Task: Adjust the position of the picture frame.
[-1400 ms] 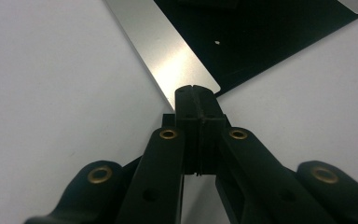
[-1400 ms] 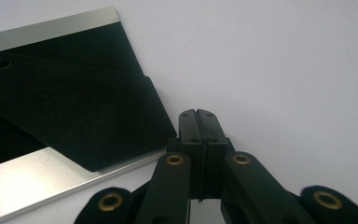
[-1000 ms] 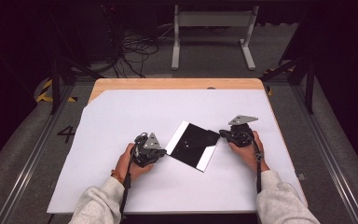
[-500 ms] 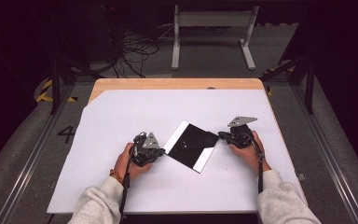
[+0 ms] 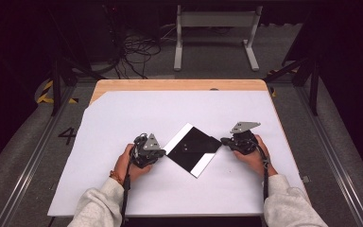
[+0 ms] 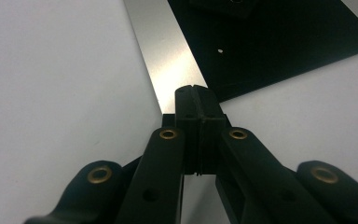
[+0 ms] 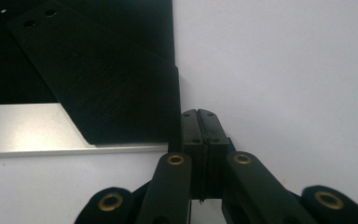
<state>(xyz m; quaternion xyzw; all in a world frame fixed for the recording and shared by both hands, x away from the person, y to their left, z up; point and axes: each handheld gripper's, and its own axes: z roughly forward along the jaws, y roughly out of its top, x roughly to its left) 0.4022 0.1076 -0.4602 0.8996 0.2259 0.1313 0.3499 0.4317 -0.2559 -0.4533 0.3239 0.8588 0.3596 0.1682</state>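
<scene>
Jaws pressed together and empty, the left gripper point(image 6: 196, 91) and right gripper point(image 7: 199, 114) nudge opposite corners of a thin black plate point(image 5: 193, 146) lying flat mid-table point(image 5: 123, 113). It looks stiff, light and slippery; its edges seem the best purchase.

Lighting: overhead, even on the white rectangular surface point(image 5: 123, 118); surroundings dim to black. Shadows: faint, short. Glare: soft sheen on the silver metal strip point(image 6: 168, 56) of the black plate. Focus: gripper views soft, foreground jaws blurred.
</scene>
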